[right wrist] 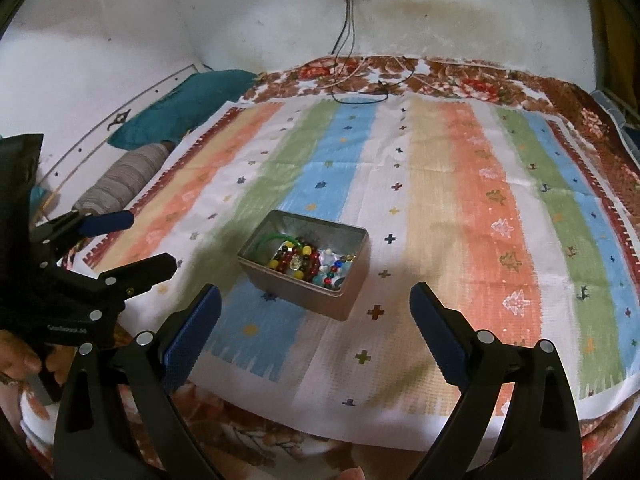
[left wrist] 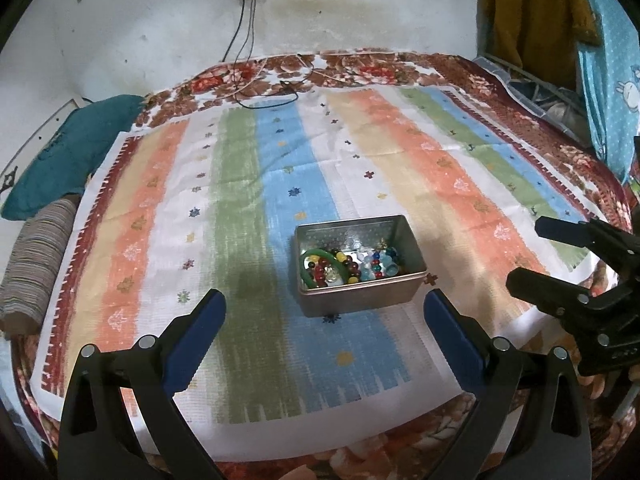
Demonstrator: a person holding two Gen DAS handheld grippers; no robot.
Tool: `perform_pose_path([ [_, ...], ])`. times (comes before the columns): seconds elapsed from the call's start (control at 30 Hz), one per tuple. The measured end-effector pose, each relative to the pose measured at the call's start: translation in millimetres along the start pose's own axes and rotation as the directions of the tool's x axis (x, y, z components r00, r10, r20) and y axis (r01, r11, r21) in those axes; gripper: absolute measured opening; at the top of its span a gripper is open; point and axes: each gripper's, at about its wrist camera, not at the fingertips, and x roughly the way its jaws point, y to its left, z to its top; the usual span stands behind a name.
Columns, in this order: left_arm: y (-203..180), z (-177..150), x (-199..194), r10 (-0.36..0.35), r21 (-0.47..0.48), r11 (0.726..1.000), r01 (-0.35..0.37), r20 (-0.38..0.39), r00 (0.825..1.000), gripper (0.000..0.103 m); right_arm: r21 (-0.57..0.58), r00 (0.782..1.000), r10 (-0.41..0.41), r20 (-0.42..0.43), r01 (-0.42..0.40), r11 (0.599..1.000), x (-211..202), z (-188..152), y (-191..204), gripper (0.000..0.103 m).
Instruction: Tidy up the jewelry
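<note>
Nearest in my left wrist view are the blue pads of my left gripper (left wrist: 325, 304), spread wide with nothing between them. Just beyond them sits the metal tin (left wrist: 360, 266), lid off, on the blue band of the striped cloth (left wrist: 420, 168). Inside the tin lie a green bangle (left wrist: 316, 270) and a heap of coloured beads (left wrist: 360, 266); I cannot make out individual pieces in the tangle. My right gripper (left wrist: 524, 254) shows at the right edge, its black fingers parted and holding nothing, well apart from the tin. A teal pillow (left wrist: 76, 152) lies at the cloth's far left.

From my right wrist view, my right gripper (right wrist: 316, 300) has its pads wide apart and bare. The tin (right wrist: 344, 280) sits just past them, turned at an angle, with the bangle (right wrist: 272, 238) against its far wall and the beads (right wrist: 308, 264) filling the rest. My left gripper (right wrist: 151, 240) hangs at the left, fingers apart, off the cloth's edge. Black cables (right wrist: 344, 40) drop down the wall (right wrist: 120, 40) behind.
</note>
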Motion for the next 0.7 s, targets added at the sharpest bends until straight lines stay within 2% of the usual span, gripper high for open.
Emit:
perform_pose_path([
  [0.3,2.9,2.3,-1.9,-0.015,-0.022,1.000,0.015,-0.004,1.000,0.097,0.001,1.000,0.003,0.001,-0.003,1.000,-0.6,-0.6,-0.2,0.096],
  [0.47,4.2,2.2,-1.6,0.006,-0.024,1.000,-0.006,-0.005,1.000,0.097,0.005,1.000,0.007,-0.009,-0.007,1.000,0.7,0.3,-0.2,0.096],
  [0.7,1.2,0.7,-4.0,-0.017,-0.005,1.000,0.017,0.005,1.000,0.097,0.005,1.000,0.006,-0.018,-0.006,1.000,3.5,1.1,0.4,0.096],
])
